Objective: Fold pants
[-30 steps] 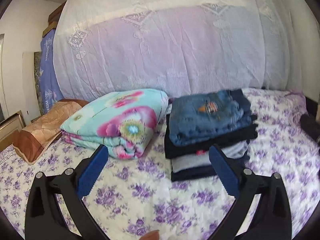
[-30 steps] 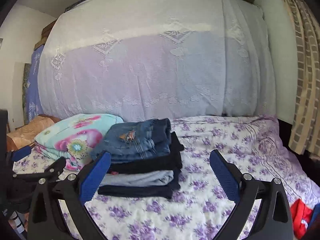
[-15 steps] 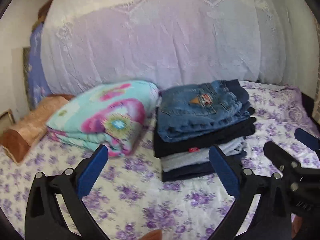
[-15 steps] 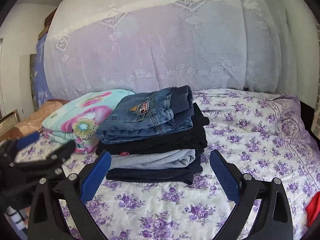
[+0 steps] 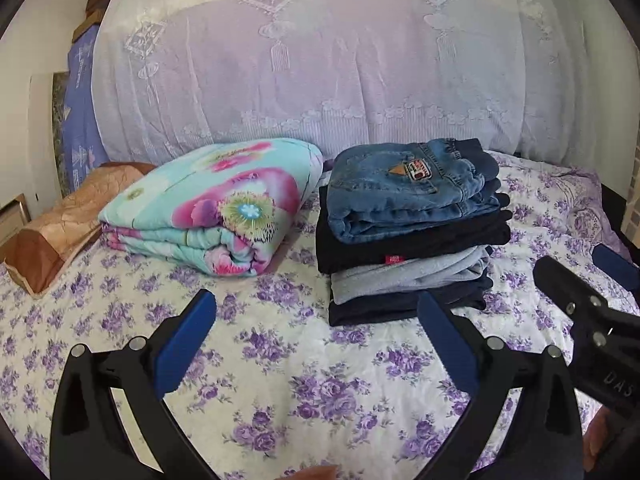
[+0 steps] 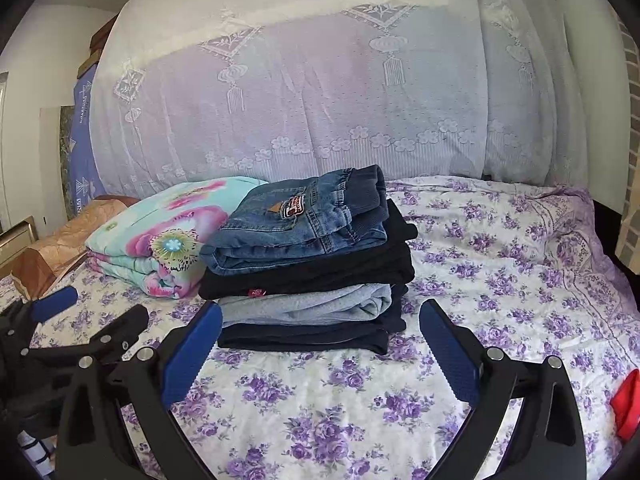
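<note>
Folded pants stack [image 6: 308, 264] frame centre, likely parked clear of the folding area; left gripper [image 5: 316, 344] and right gripper [image 6: 320, 344] jaws spread wide, holding nothing.

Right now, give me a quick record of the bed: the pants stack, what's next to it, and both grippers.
surface: bed sheet, purple floral
stack: folded pants, four layers
top layer: blue jeans
beside stack: folded floral blanket, on its left
far left: tan pillow
left gripper: open, empty, above the sheet
right gripper: open, empty, facing the stack
</note>
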`<state>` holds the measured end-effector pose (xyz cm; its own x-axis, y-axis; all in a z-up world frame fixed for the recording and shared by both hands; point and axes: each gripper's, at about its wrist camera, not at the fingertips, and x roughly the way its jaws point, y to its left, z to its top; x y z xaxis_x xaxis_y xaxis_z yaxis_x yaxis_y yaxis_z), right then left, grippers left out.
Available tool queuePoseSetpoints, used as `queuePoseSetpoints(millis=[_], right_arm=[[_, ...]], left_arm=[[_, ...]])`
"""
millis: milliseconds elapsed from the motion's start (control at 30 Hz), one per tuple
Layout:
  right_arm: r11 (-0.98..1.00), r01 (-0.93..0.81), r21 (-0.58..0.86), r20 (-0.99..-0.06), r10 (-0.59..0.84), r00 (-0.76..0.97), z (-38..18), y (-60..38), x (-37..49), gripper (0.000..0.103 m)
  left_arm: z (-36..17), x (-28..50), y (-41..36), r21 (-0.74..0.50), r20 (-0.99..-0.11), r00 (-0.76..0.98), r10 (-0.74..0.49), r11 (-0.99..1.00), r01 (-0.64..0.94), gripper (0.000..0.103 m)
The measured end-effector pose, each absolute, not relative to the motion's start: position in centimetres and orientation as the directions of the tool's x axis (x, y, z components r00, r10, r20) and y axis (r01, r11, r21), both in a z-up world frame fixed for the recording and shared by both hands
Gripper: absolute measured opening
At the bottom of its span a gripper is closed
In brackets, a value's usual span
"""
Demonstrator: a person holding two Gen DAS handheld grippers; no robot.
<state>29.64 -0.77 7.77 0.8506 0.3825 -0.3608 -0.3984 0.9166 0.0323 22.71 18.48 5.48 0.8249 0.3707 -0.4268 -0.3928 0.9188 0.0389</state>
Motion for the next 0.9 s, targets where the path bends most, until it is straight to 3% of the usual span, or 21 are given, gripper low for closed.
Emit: queuePoseSetpoints(millis=[233, 500, 900], right_arm=[[0.929, -0.37, 0.03, -0.368, 0.355, 0.86, 6.9, -1.6, 28.7, 0.099], [0.907, -0.417, 0.057, -0.354, 0.409, 0.841, 7.5, -1.3, 28.8, 0.099], [0.919, -0.393, 0.023, -0.341, 0.377, 0.861, 8.0, -1.7, 28.7, 0.099]], left_arm=[[5.9, 25.0, 17.3, 0.103, -0.439, 0.834, 0.336, 0.94, -0.325, 0.099], [5.6, 24.6, 17.6, 0.075, -0.445, 0.824, 0.352, 0.931, -0.357, 0.099], [5.8, 24.1, 17.2, 0.083, -0.441, 0.824, 0.356, 0.93, -0.358, 0.099]])
